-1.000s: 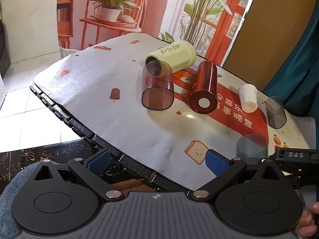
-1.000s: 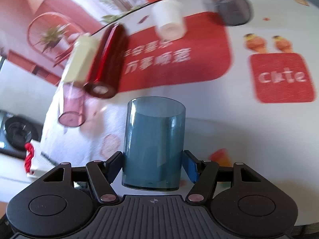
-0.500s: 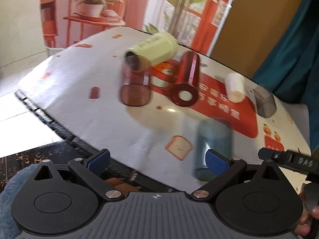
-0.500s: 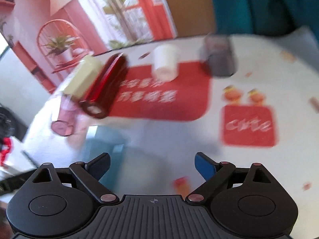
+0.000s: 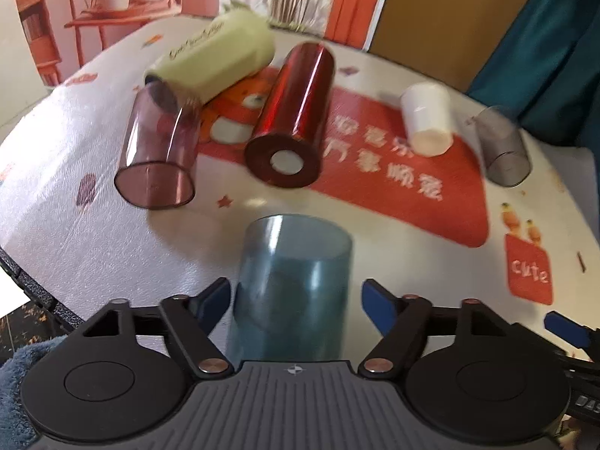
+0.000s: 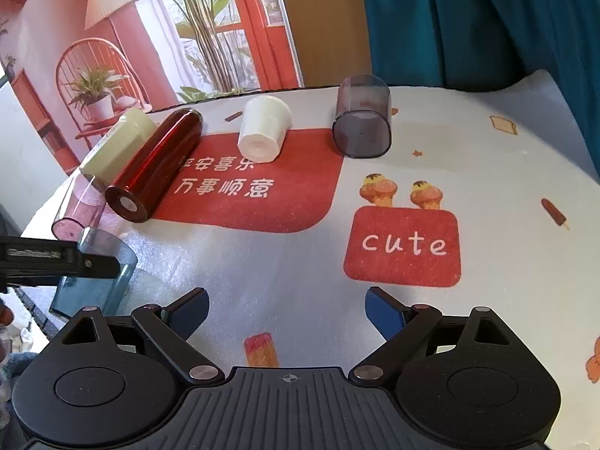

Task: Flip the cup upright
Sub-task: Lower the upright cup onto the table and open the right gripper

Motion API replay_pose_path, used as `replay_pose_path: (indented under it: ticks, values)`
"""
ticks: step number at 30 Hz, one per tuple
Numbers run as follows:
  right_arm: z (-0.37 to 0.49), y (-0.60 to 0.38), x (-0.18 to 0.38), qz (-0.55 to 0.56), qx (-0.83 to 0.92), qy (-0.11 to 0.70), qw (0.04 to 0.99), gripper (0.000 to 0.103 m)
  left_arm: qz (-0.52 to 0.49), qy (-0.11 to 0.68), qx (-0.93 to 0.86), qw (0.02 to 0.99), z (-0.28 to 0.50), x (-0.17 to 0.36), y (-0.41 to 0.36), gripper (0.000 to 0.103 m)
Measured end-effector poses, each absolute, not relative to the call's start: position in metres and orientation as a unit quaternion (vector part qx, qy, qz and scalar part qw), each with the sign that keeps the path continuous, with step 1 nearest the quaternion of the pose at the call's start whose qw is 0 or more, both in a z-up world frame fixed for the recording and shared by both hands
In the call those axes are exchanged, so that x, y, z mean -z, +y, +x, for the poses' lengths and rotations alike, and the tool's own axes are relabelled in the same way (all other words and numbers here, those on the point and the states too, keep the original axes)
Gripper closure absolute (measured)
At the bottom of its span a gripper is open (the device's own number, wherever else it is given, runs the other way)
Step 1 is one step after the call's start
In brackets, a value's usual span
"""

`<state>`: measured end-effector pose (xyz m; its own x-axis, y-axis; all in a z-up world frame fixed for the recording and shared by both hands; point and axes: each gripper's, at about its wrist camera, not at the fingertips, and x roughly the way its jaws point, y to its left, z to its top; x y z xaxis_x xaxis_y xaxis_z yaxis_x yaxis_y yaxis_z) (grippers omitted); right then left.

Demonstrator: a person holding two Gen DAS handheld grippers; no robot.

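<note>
Left wrist view: we see the blue cup (image 5: 292, 288) standing upright on the table (image 5: 93, 247), mouth up, between the fingers of our left claw (image 5: 294, 302). Jaws spread; left pad just beside the cup wall, right pad clearly apart from it, so no grip. Ahead of this claw lie a purple cup (image 5: 157, 157), a cream cup (image 5: 213, 60), a red cup (image 5: 292, 120), a white cup (image 5: 427, 120) and a grey cup (image 5: 502, 146), all on their sides.

Right wrist view: our right claw (image 6: 287, 313) is wide open with nothing between its fingers, over bare tablecloth. The blue cup (image 6: 108, 281) sits far to its left, partly behind the left claw's black body (image 6: 56, 260). The "cute" patch (image 6: 403, 247) is ahead and slightly right.
</note>
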<state>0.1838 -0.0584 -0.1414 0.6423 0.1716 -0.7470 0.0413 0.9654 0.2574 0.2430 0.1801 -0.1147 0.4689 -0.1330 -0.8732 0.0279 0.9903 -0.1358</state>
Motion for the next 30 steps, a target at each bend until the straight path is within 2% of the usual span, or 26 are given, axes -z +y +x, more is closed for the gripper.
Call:
replay_pose_path:
  ticks: [3, 10, 20, 30]
  values:
    - [0.185, -0.061, 0.146, 0.137, -0.036, 0.424, 0.894, 0.014, -0.069, 0.515, 0.052, 0.853, 0.243, 0.119, 0.188, 0.034]
    - [0.188, -0.056, 0.151, 0.14, -0.048, 0.429, 0.891, 0.015, -0.074, 0.511, 0.048, 0.855, 0.238, 0.115, 0.197, 0.034]
    - [0.188, -0.052, 0.152, 0.141, -0.052, 0.432, 0.889, 0.015, -0.078, 0.46, 0.026, 0.884, 0.233, 0.095, 0.214, 0.034]
    - [0.186, -0.05, 0.152, 0.144, -0.058, 0.432, 0.888, 0.015, -0.084, 0.437, 0.017, 0.895, 0.237, 0.098, 0.206, 0.034]
